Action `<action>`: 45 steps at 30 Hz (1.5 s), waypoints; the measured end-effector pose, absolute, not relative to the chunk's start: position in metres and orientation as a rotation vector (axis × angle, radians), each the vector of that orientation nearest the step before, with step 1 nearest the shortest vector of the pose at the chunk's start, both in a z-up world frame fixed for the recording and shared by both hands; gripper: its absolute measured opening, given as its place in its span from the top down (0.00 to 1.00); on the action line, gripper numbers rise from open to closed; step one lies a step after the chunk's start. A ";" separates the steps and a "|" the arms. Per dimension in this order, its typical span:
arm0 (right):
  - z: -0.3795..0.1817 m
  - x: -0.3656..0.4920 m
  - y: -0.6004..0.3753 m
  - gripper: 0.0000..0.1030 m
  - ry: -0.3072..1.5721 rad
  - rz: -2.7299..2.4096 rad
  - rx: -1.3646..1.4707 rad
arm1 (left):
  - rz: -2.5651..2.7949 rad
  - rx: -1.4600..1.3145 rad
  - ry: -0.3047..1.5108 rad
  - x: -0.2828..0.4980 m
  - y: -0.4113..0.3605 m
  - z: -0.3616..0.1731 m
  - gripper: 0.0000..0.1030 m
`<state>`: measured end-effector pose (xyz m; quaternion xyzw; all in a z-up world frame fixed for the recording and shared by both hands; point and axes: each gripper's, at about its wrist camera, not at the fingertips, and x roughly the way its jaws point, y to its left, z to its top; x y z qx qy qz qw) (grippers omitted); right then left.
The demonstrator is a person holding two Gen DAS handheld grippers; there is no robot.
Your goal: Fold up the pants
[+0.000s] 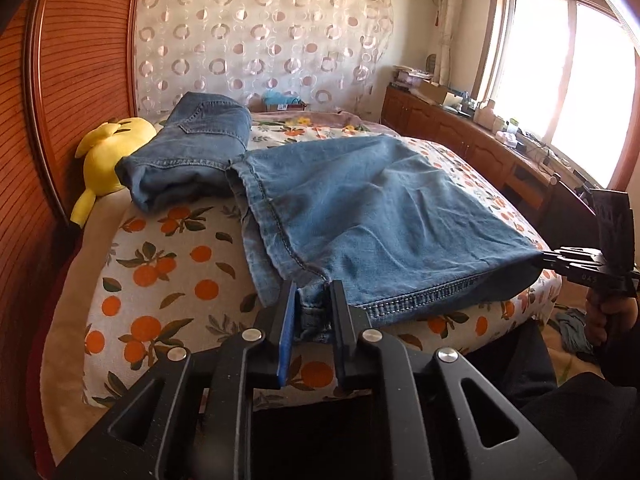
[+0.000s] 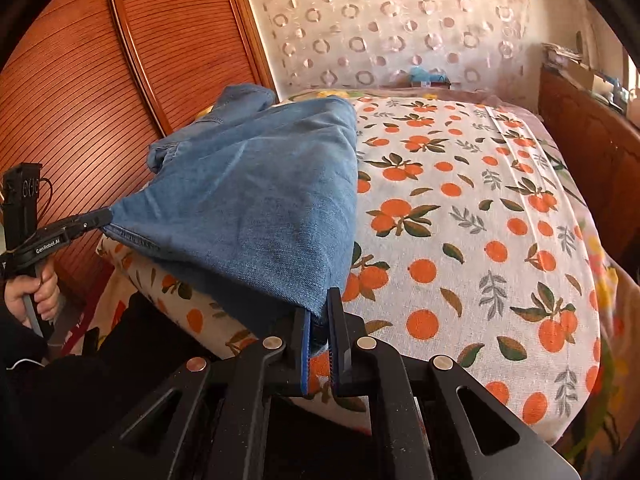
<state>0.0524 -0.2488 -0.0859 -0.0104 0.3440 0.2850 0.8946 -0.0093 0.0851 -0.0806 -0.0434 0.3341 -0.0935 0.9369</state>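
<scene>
Blue jeans lie across the bed, the waist end folded up near the far left and the leg ends pulled toward the near edge. My left gripper is shut on the left corner of the leg hem. Its fingers also show from the side at the left of the right wrist view as the left gripper. My right gripper is shut on the other hem corner of the jeans. It shows at the far right of the left wrist view as the right gripper. The hem stretches between the two grippers, lifted slightly off the sheet.
The bed carries an orange-fruit print sheet. A yellow plush toy rests against the slatted wooden panel. A patterned curtain hangs behind, and a cluttered wooden cabinet runs under the window. A person's hand holds the left handle.
</scene>
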 end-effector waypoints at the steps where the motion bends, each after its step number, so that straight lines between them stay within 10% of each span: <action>1: -0.085 0.053 -0.249 0.93 0.711 0.588 -0.029 | -0.189 -0.084 0.676 -0.009 0.085 -0.078 0.83; 11: -0.073 0.036 -0.256 0.87 0.711 0.577 -0.013 | -0.157 -0.106 0.622 -0.012 0.101 -0.055 0.52; 22: -0.048 0.029 -0.274 0.83 0.633 0.548 -0.024 | -0.161 -0.078 0.611 0.001 0.094 -0.046 0.51; 29: -0.052 0.056 -0.256 0.62 0.601 0.548 -0.019 | -0.245 -0.022 0.619 0.040 0.064 -0.036 0.50; 45: -0.070 0.133 -0.214 0.62 0.675 0.608 -0.031 | -0.454 0.172 0.691 0.186 -0.026 -0.017 0.51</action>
